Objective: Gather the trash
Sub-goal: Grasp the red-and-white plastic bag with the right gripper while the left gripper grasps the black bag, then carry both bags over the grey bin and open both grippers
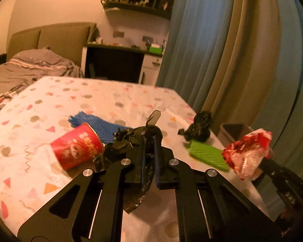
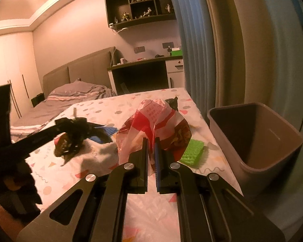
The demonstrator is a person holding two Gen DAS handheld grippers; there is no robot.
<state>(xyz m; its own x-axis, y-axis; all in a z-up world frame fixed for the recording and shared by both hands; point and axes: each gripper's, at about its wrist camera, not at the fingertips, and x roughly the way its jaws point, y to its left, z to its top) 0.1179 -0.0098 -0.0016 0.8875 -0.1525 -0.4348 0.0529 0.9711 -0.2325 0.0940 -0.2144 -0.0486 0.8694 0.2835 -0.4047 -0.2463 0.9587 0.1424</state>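
Table w/ a patterned cloth carries the litter. Toward its left edge a red paper cup lies on its side, a blue foam net sleeve just behind it. Left gripper – jaws pinched tight on a crumpled black plastic bag, a tail of it hanging down between the fingers. Further right, near the table's right edge, a second black bag wad sits by a green ribbed foam piece. Right gripper is clamped on a red-and-white plastic bag, held up off the cloth. Past the right edge stands the open bin, which looks empty.

Step in hand, judging by this: both pieces grabbed, carry-to-bin phase. Next move likely wants each gripper brought over the bin mouth before letting go – right one is nearer.
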